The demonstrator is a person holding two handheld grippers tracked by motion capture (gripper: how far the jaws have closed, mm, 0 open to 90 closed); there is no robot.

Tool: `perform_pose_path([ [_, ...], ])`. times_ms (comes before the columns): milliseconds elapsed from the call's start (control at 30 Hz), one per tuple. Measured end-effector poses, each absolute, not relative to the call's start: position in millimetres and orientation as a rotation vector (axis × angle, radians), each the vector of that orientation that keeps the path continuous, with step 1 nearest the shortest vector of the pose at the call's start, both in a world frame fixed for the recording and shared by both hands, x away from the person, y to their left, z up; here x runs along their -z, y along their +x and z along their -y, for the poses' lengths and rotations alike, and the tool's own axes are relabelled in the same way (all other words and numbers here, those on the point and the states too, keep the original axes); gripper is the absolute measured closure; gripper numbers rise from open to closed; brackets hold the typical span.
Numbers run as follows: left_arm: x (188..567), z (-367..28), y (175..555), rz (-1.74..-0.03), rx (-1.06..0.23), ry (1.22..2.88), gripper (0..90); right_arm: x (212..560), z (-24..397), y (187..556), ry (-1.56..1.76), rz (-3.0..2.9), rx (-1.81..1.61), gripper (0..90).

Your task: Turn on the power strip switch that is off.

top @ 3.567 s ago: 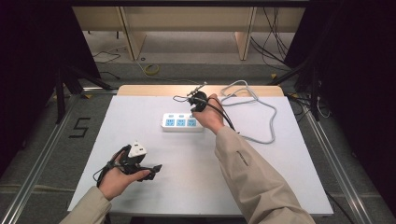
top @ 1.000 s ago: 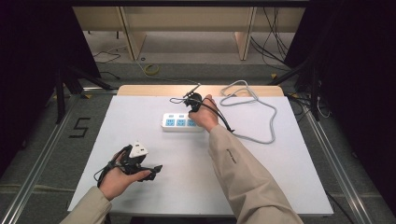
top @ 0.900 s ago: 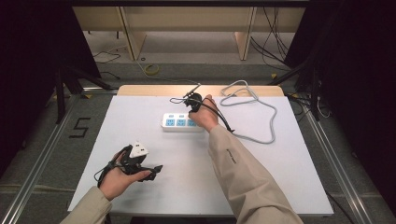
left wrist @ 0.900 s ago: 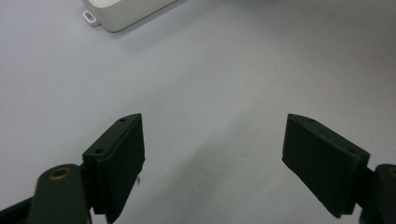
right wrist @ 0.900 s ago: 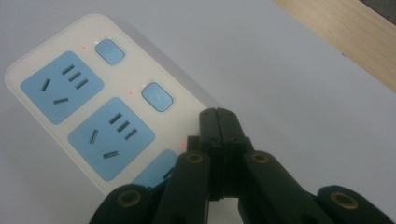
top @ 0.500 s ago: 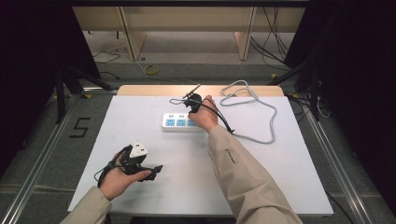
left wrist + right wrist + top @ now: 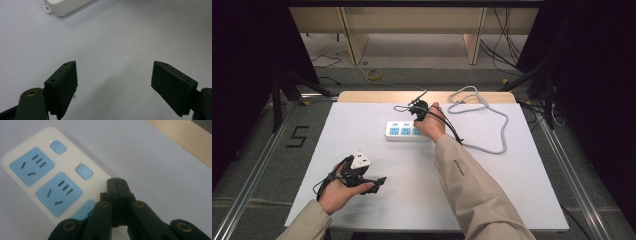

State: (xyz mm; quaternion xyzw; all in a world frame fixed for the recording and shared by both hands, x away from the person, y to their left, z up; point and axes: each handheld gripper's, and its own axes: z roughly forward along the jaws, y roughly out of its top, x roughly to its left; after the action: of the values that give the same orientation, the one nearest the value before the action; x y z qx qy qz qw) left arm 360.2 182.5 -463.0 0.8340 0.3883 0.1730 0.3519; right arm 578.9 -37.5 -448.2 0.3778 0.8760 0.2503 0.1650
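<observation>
White table surface (image 7: 512, 200): broad bare area across the near centre and near right; free passage there. Power strip (image 7: 406, 131) lies far centre and blocks a low sweep along that line. Right gripper (image 7: 117, 182), jaws pressed together, sits over the strip's right end, with the right forearm (image 7: 472, 185) slanting across the centre-right. Grey cable (image 7: 492, 125) loops over the far right. Left gripper (image 7: 113, 80), jaws wide apart, occupies the near left; bare surface between them.
</observation>
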Motion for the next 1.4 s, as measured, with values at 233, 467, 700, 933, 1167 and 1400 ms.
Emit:
perform_pose_path([
  [233, 463, -183, 360, -1.006, -0.448, 2.158, 20.9, 448, 38, 579, 1.077, -2.489, -0.715, 90.0],
  [467, 463, -183, 360, -1.007, -0.45, 2.158, 20.9, 448, 36, 577, 1.076, -2.476, -0.708, 90.0],
  [700, 463, -183, 360, -1.006, -0.451, 2.157, 20.9, 447, 40, 577, 1.079, -2.475, -0.711, 90.0],
  [933, 463, -182, 360, -1.006, -0.449, 2.157, 20.9, 440, 47, 575, 1.089, -2.459, -0.765, 90.0],
  [1167, 463, -182, 360, -1.005, -0.454, 2.16, 20.9, 436, 57, 569, 1.097, -2.454, -0.809, 87.8],
  [1400, 463, -182, 361, -1.01, -0.457, 2.158, 20.9, 432, 70, 563, 1.101, -2.437, -0.844, 83.9],
])
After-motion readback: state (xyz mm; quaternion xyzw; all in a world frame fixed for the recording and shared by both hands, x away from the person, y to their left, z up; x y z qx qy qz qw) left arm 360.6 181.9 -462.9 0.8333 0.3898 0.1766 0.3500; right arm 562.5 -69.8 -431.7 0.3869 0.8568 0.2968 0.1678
